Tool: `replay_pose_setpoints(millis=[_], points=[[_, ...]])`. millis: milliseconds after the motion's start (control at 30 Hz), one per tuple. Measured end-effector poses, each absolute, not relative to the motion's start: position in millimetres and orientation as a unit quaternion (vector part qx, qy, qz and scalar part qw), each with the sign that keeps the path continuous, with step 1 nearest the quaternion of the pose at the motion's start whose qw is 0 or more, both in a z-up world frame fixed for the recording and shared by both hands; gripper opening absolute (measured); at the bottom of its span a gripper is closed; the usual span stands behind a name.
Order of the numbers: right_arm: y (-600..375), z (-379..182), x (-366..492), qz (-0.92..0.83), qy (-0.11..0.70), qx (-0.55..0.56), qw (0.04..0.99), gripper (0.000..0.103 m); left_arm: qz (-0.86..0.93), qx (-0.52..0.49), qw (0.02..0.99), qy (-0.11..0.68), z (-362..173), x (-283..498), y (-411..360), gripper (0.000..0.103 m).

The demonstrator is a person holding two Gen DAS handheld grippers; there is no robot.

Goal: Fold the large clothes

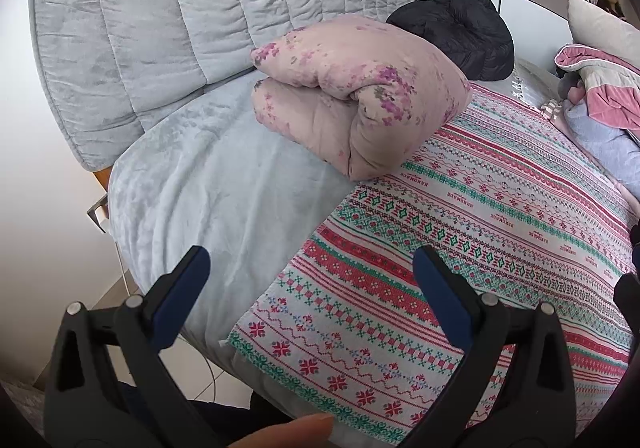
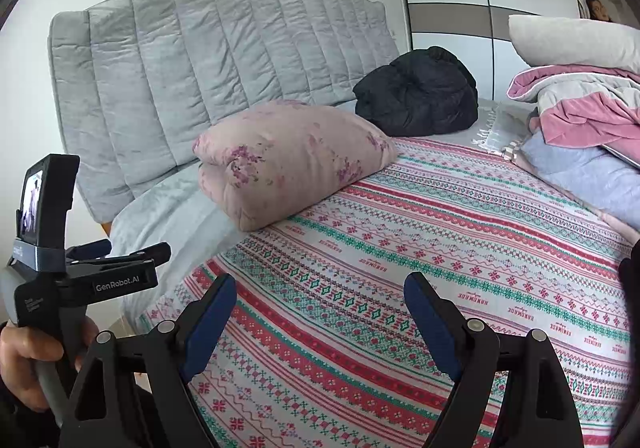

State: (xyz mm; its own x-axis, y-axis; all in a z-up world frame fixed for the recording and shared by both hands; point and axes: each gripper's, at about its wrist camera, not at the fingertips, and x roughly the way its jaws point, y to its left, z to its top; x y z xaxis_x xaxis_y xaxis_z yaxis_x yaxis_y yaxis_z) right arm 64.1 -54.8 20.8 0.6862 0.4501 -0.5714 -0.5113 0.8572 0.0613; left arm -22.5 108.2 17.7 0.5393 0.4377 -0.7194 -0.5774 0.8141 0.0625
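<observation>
A folded pink floral quilt lies on the bed against the headboard; it also shows in the right wrist view. A black puffy jacket is bundled behind it, also seen from the right. A red, green and white patterned spread covers the bed. My left gripper is open and empty above the spread's near corner. My right gripper is open and empty above the spread. The left gripper's body shows at the left of the right wrist view.
A pile of pink, grey and lilac clothes with a pillow sits at the right of the bed. A grey padded headboard stands behind. A white wardrobe is at the back. The bed's left edge drops to the floor.
</observation>
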Motion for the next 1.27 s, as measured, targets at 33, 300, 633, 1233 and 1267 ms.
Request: replay_pose_setpoints(millis=[33, 300, 633, 1233, 1267], points=[[-54.8, 21.1, 64.1, 0.262, 0.297, -0.051, 0.917, 0.087, 0.291, -0.091, 0.873, 0.382, 17.7, -22.5, 108.1, 0.101], [-52.8, 17.5, 64.7, 0.262, 0.298, -0.054, 0.916, 0.087, 0.289, -0.088, 0.873, 0.382, 19.1, -21.0, 107.8, 0.101], [-51.6, 13.2, 65.4, 0.263, 0.302, -0.056, 0.915, 0.087, 0.287, -0.085, 0.875, 0.380, 18.2, -20.4, 106.4, 0.101], [-50.1, 12.8, 65.6, 0.264, 0.303, -0.056, 0.914, 0.087, 0.288, -0.084, 0.875, 0.381, 18.8, -20.9, 102.6, 0.101], [-50.2, 12.9, 65.6, 0.265, 0.303, -0.056, 0.914, 0.087, 0.287, -0.084, 0.875, 0.381, 18.7, -21.1, 102.0, 0.101]])
